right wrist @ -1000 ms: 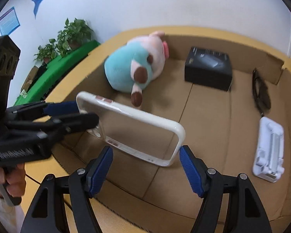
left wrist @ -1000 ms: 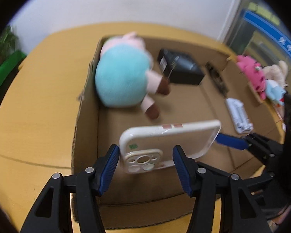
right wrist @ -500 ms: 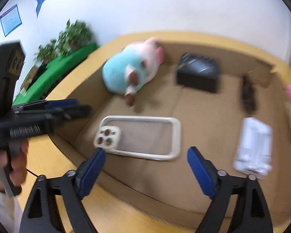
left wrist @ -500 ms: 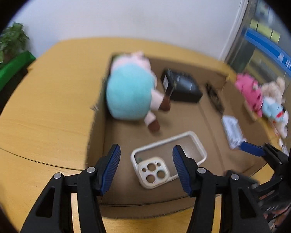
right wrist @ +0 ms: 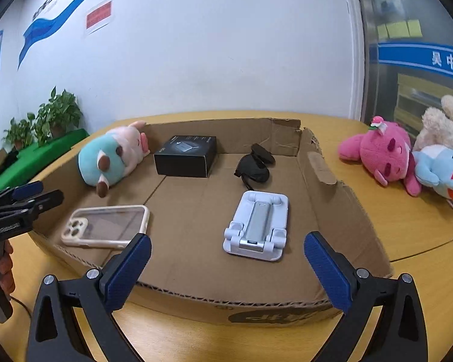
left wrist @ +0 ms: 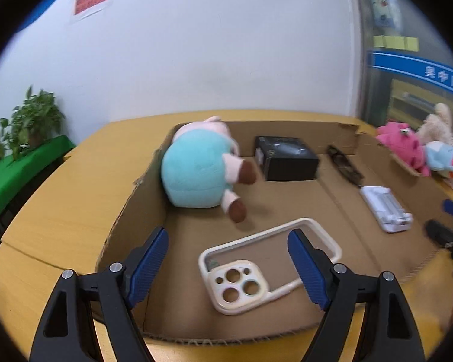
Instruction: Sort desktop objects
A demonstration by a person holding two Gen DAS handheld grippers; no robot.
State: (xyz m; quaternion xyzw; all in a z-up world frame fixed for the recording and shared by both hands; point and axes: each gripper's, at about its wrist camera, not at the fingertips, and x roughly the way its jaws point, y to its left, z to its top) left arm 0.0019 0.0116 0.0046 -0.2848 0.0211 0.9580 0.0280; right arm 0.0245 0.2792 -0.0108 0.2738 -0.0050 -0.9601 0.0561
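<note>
A cream phone case (left wrist: pixel 265 261) (right wrist: pixel 105 226) lies flat on the floor of the shallow cardboard box (right wrist: pixel 332 193), near its front left corner. My left gripper (left wrist: pixel 229 259) is open and empty, above and just behind the case. My right gripper (right wrist: pixel 226 271) is open and empty, at the box's front wall. The box also holds a teal and pink plush pig (left wrist: pixel 202 169) (right wrist: pixel 111 158), a black box (left wrist: pixel 287 158) (right wrist: pixel 185 155), black sunglasses (right wrist: pixel 253 166) and a white phone stand (left wrist: pixel 386 208) (right wrist: pixel 258 223).
The box (left wrist: pixel 123 211) sits on a yellow-wood table (right wrist: pixel 407 229). A pink plush (right wrist: pixel 383 154), a blue plush (right wrist: pixel 441 169) and a beige plush (right wrist: pixel 444 126) lie on the table to the right of the box. Green plants (right wrist: pixel 45 120) stand far left.
The phone case, held up between both grippers a second ago, now lies on the box floor. Both grippers have opened and pulled back toward the front of the box.
</note>
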